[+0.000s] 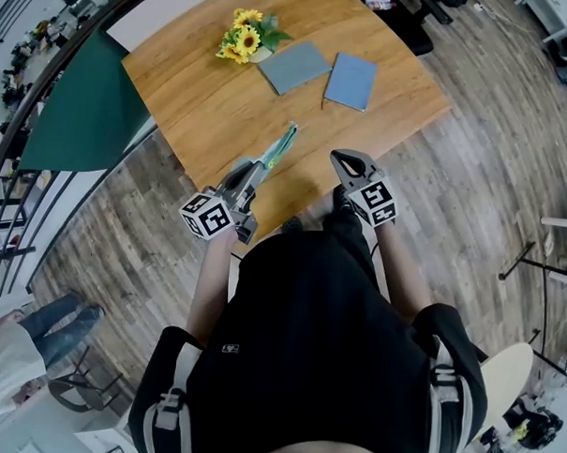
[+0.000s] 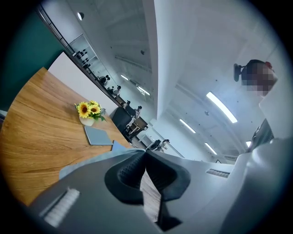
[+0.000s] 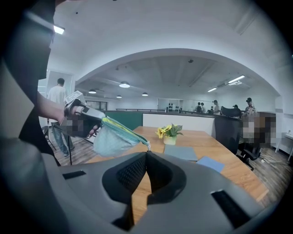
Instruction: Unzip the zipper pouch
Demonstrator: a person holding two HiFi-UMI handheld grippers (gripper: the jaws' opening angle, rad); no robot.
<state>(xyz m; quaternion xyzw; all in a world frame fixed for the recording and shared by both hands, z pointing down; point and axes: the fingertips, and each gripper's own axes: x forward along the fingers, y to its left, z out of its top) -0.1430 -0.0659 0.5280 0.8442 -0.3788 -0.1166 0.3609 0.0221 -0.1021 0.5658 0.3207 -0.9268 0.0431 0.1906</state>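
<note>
A teal zipper pouch (image 1: 278, 147) with a yellow-green zip hangs in the air over the near edge of the wooden table (image 1: 195, 104). My left gripper (image 1: 255, 171) is shut on its near end. In the left gripper view only a strip of the pouch's fabric (image 2: 87, 161) shows beside the closed jaws of the left gripper (image 2: 145, 151). In the right gripper view the pouch (image 3: 112, 137) sags from the left gripper (image 3: 86, 114), and its zip pull (image 3: 147, 146) dangles just past the right gripper (image 3: 147, 152). My right gripper (image 1: 340, 159) is shut and stands apart, to the pouch's right.
On the far half of the table stand a pot of sunflowers (image 1: 243, 37), a grey notebook (image 1: 293, 65) and a blue notebook (image 1: 352, 80). Wood flooring surrounds the table. A railing and a green panel (image 1: 78, 109) run along the left, and a person (image 1: 16, 345) stands at the lower left.
</note>
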